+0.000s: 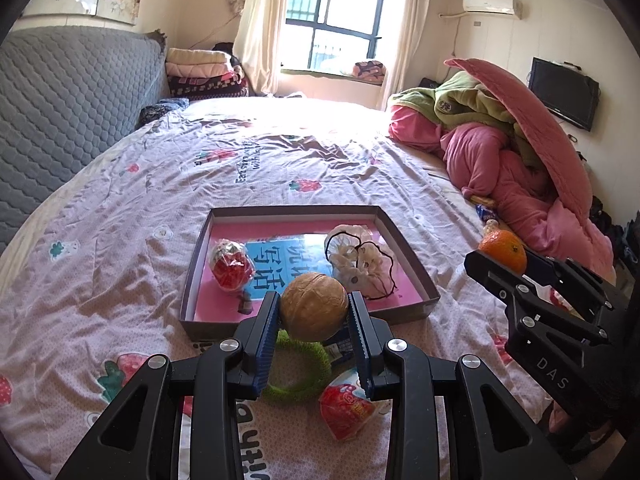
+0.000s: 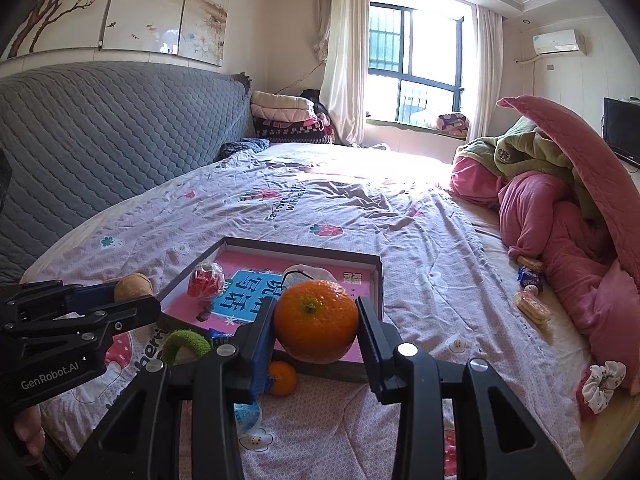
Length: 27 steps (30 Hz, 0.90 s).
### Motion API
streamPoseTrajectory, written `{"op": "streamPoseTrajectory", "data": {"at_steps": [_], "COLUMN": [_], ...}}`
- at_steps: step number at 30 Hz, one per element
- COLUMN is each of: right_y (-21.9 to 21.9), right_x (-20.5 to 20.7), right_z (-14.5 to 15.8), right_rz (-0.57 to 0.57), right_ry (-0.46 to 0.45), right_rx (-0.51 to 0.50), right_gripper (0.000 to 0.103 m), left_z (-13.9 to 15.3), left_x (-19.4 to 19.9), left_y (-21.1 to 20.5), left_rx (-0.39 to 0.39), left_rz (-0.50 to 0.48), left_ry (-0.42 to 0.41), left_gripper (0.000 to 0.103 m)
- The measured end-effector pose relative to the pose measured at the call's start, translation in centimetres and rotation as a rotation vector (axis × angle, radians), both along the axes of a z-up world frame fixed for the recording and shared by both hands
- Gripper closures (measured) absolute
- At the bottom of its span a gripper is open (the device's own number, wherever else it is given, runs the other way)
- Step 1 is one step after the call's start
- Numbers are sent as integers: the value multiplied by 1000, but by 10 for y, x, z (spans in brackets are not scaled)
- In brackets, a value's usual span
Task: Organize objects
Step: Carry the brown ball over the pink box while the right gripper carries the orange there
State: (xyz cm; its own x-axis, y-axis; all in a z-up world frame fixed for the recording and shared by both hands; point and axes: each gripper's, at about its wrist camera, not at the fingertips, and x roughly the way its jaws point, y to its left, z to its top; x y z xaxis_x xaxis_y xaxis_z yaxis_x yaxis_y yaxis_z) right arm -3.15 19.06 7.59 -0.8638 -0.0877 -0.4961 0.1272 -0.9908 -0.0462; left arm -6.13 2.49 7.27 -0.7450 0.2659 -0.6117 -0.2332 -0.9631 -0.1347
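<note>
Above the near edge of the box (image 1: 394,240) that lies on the bed (image 1: 120,208), I have the left claw (image 1: 314,312) clamped on a walnut (image 1: 313,306), its ribbed pads pressing the two sides at the widest part, and the right claw (image 2: 316,326) clamped the same way on a tangerine (image 2: 316,322). I judge the walnut light, hard and rigid, with a smooth rounded shell that could squirt out of a pinch set off-centre, so the hold across its middle is where I want it. Its seam shows near the top, running roughly across the view; beyond that it is nearly round, and I cannot name a long axis with confidence. The tangerine I take to be heavier, soft-skinned and easy to bruise, so a gentle squeeze across its girth suits it. Its stem dimple faces back toward the right wrist camera, so its short axis points along the claw. A wrapped red sweet (image 1: 232,266) and a pale scrunchie (image 1: 360,260) already lie in the box, while a green ring (image 1: 298,364), a red packet (image 1: 346,410) and a second small tangerine (image 2: 282,378) wait on the bed before its near edge.
</note>
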Motion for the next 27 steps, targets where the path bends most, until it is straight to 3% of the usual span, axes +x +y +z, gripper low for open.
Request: {"op": "streamPoseTrajectory", "data": {"at_steps": [16, 24, 27], "right_y": [-15, -11, -12], "right_x": [-44, -69, -78], "right_z": [2, 3, 2], "right_rz": [32, 46, 38], "right_ry": [-5, -58, -55], "right_rx": [60, -21, -5], "right_gripper": [64, 64, 64], "left_z": [-5, -6, -8], "left_x": [-44, -66, -79], "left_y": [-22, -35, -40], "left_rx": [-1, -3, 9], "left_rz": [17, -6, -7], "left_ry": [4, 20, 11], "left_gripper": [68, 68, 68]}}
